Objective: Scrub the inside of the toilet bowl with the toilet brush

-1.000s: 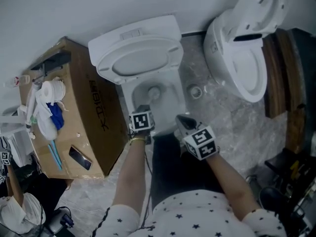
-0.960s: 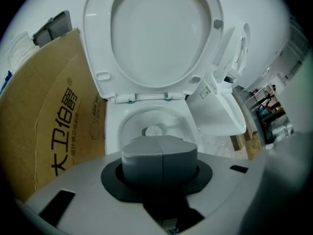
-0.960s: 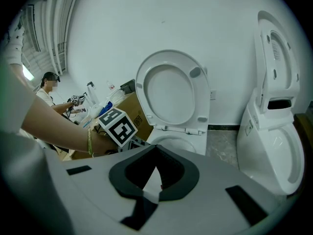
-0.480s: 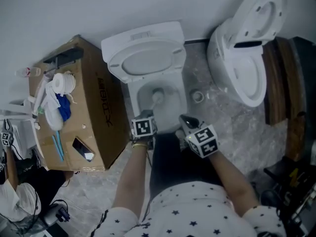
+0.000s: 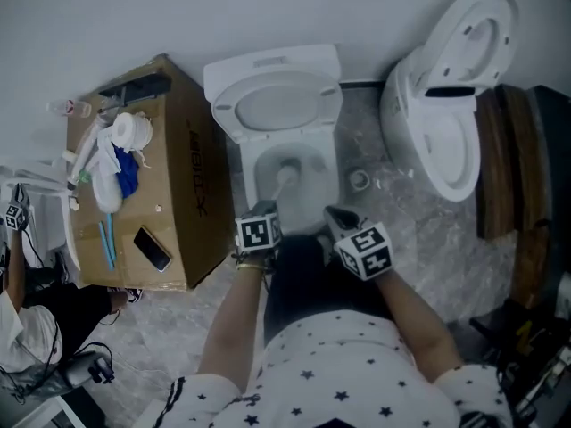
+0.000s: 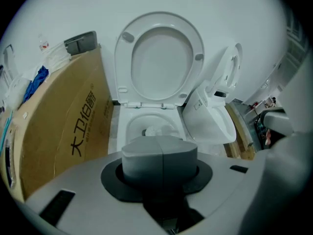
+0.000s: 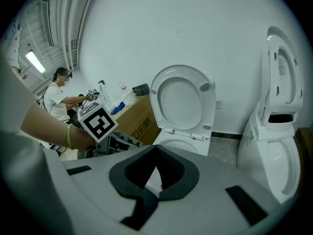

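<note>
- Scrubbing is under way: the toilet brush (image 5: 285, 178) has its white head down in the well of the toilet bowl (image 5: 314, 169), with the seat (image 5: 277, 105) raised against the wall.
- Change over the last 1 s: the toilet and the cardboard box (image 5: 192, 185) have drifted rightward in the head view. Both tools have kept their station at the front rim of the bowl, and the brush head has stayed low in the bowl. The shift therefore looks like head motion, with only short brush strokes, so the scrub is judged still in progress and the upper walls of the bowl probably remain to be done.
- Left tool (image 5: 261, 217): jaws pressed together and aimed into the bowl. The brush head shows just beyond them in the left gripper view, so this tool is judged clenched on the brush handle.
- Right tool (image 5: 341, 221): jaws spread in a V with nothing between them, held idle just right of the left tool.
- Count: 2 toilets, the second toilet (image 5: 442, 141) standing to the right with its lid up; 2 tools; 1 brush; 1 box; 1 phone (image 5: 153, 250) lying on the box.
</note>
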### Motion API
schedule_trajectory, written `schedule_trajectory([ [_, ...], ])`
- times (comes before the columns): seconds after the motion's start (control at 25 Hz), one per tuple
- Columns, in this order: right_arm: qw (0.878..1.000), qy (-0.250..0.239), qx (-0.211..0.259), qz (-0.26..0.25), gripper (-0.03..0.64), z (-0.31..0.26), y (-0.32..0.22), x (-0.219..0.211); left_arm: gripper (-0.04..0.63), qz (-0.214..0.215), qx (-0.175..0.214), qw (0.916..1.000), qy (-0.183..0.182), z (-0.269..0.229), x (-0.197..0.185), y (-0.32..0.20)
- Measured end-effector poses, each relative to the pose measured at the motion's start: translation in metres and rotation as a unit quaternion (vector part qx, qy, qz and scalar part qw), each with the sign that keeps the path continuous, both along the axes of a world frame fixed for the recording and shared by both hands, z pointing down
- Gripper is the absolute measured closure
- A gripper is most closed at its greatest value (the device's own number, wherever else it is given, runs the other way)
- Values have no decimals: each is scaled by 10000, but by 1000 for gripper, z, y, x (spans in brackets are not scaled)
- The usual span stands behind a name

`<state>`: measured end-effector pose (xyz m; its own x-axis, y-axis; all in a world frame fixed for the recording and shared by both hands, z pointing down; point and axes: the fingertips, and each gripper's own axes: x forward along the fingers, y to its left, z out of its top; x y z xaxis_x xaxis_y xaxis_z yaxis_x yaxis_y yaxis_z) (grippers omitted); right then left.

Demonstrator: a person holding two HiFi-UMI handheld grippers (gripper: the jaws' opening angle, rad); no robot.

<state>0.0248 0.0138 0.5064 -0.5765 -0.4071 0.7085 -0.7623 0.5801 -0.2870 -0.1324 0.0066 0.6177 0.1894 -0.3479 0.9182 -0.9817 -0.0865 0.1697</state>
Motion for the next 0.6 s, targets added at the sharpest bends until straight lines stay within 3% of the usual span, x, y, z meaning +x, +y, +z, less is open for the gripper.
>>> schedule_trajectory([
  [0.6, 9992, -225, 194, -284, 611, -31, 23, -7, 448, -381, 96, 9988, 295, -44, 1, 59],
])
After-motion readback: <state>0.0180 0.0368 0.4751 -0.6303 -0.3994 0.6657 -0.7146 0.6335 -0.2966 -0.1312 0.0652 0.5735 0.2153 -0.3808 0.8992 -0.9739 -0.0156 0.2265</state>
